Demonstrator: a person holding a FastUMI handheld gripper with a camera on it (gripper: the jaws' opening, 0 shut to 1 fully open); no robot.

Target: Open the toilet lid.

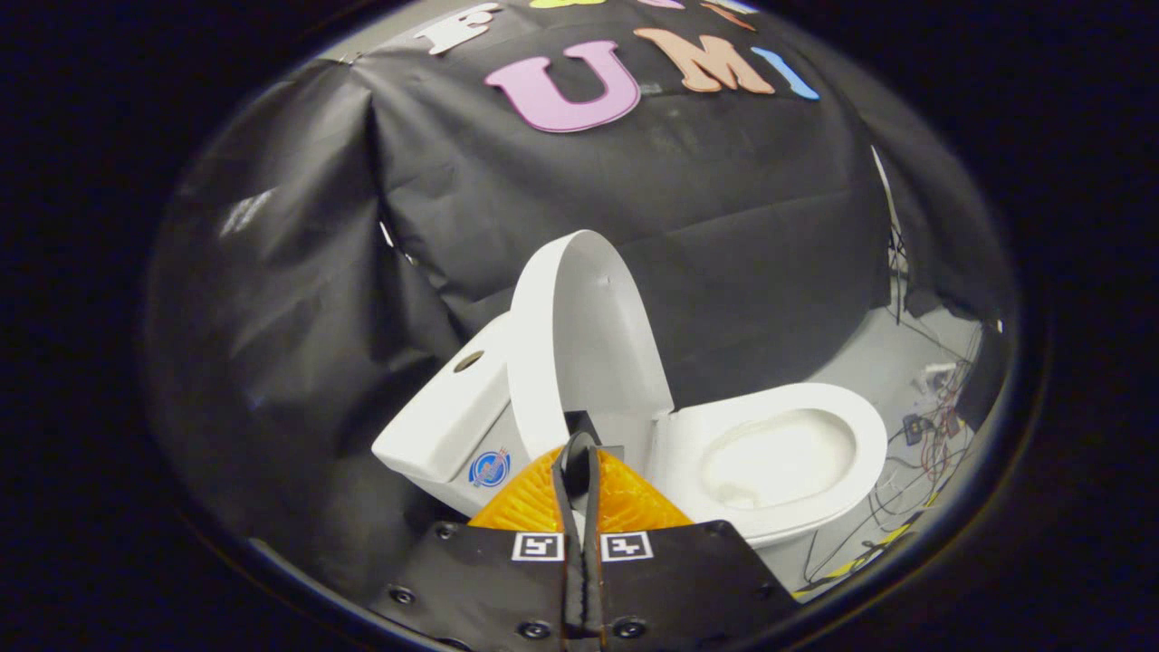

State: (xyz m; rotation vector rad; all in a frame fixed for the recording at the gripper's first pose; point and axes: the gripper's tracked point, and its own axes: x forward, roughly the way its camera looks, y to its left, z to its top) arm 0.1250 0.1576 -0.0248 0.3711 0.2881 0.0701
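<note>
The toilet lid [579, 344] is standing upright, leaning back toward the tank [448, 412], with the seat and bowl [783, 453] lying exposed beside it. The tongs [579, 462] are sitting pressed together, gripping nothing, just in front of the lid's lower edge. The opening looks essentially done (judging by the lid's angle), so backing away gently, without brushing the lid forward, is what matters.

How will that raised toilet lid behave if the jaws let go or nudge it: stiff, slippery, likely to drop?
The lid looks like a rigid moulded shell, so it probably won't flex. Its glossy surface suggests a slippery grip. It stands upright beside the tank, over the open bowl, so it could fall shut if pushed forward. The gripper shows jaws closed together just before the lid's base; contact unclear.
</note>
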